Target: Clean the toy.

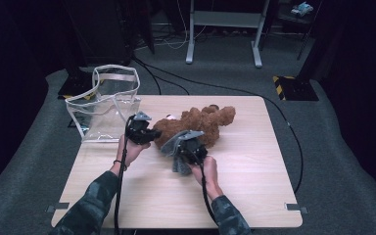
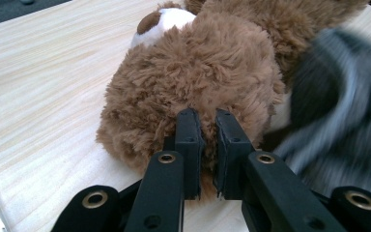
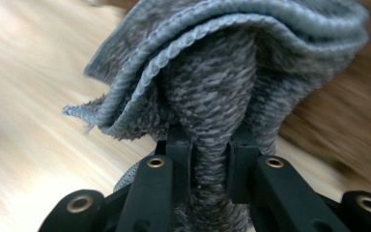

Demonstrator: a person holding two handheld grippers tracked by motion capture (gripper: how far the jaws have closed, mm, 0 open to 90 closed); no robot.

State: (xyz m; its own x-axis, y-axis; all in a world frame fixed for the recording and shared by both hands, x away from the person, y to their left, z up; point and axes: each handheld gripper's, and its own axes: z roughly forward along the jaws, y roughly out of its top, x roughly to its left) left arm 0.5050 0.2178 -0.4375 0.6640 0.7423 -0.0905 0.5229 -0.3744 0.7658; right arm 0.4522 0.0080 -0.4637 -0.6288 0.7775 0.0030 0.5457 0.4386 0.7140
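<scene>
No writing or label can be read anywhere. The brown teddy bear (image 1: 196,125) lies on its side at the middle of the bench (image 1: 254,186). At its 9 o'clock end, the left gripper (image 2: 206,145) pinches its fur between narrow jaws. At its 6 o'clock, the right gripper (image 3: 210,159) clamps a bunched grey knit cloth (image 3: 212,87). A clear bag (image 1: 108,105) stands at the bench's 10 o'clock corner.
</scene>
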